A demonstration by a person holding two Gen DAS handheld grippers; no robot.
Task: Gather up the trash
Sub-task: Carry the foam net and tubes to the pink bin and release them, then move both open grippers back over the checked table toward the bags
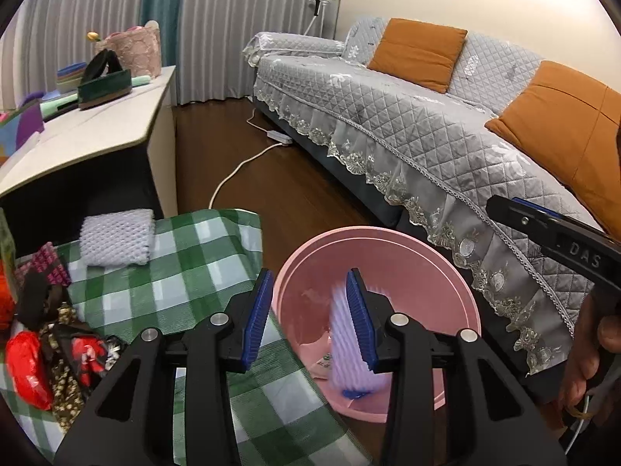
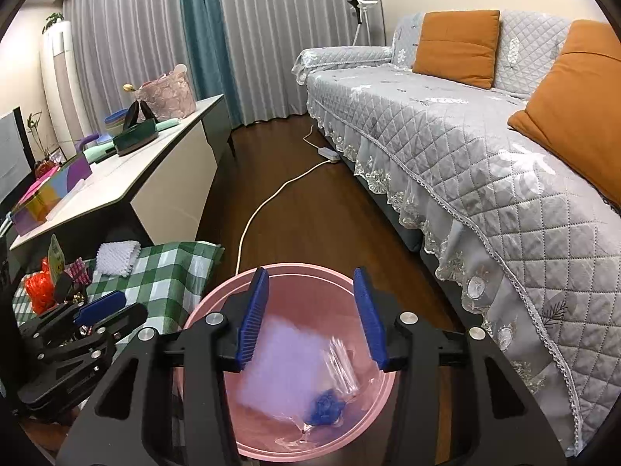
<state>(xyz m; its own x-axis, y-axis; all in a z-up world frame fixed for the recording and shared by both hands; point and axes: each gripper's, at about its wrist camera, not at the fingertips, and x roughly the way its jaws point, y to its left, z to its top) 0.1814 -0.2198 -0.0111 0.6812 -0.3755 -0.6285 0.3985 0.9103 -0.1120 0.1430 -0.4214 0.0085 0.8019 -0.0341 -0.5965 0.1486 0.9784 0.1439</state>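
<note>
A pink basin stands on the dark floor beside the sofa. Inside it, a blurred purple foam net lies or drops free beside a clear plastic wrapper and a crumpled blue scrap. My left gripper hangs open over the basin's left rim, nothing pressed between its pads. My right gripper is open above the basin's middle and holds nothing. On the green checked cloth lie a white foam net, red wrappers and dark patterned wrappers.
A grey quilted sofa with orange cushions runs along the right. A white power strip and cord cross the floor. A white cabinet at the left carries bowls, a basket and boxes. A hand is at the right edge.
</note>
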